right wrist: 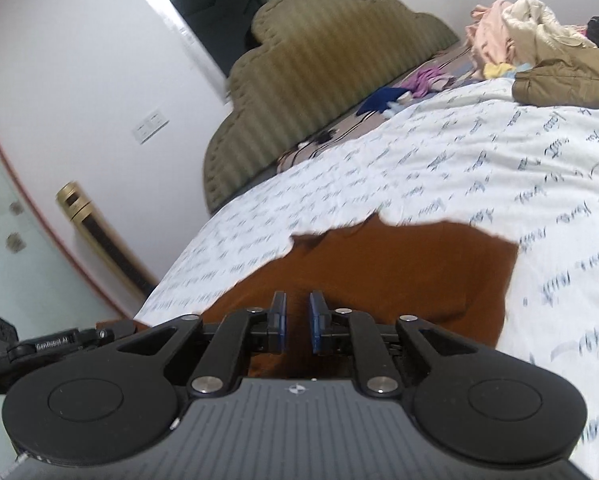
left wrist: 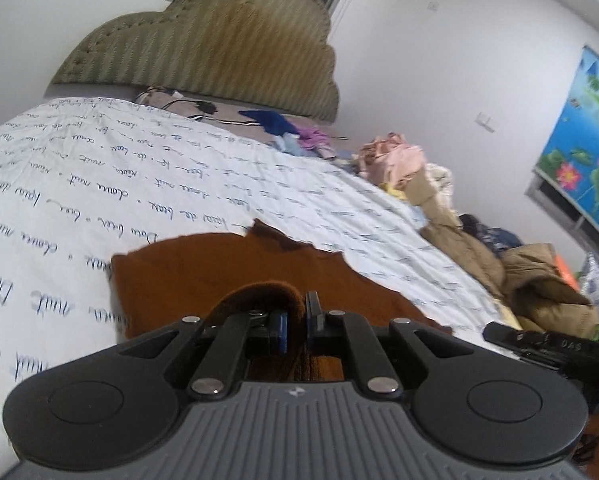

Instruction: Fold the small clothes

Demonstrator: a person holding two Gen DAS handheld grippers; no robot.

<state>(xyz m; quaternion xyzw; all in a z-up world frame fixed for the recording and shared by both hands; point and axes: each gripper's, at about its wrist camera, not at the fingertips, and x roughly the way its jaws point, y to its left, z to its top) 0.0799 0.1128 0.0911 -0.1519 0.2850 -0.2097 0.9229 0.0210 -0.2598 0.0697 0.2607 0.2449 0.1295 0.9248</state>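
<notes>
A: In the left wrist view, what is the left gripper (left wrist: 295, 322) doing?

B: It is pinching a raised loop of the brown garment (left wrist: 219, 276) between narrow jaws, low in the frame's centre. The rest of the cloth is lying flat on the script-printed bedsheet (left wrist: 99, 168), probably so the held hem can be carried over it.

A: Any room?

B: Bare sheet is stretching toward the upper left; the clothes pile (left wrist: 439, 200) is crowding the right side, and the headboard (left wrist: 203, 44) is sitting well beyond.

A: And the right wrist view?

B: The right gripper (right wrist: 297, 324) is showing a narrow gap over the brown garment (right wrist: 399, 264); whether cloth is caught there, I cannot tell. The garment's ragged far edge is crossing mid-frame, with open bedsheet (right wrist: 459, 160) above it and the clothes pile (right wrist: 539, 40) sitting at upper right.
</notes>
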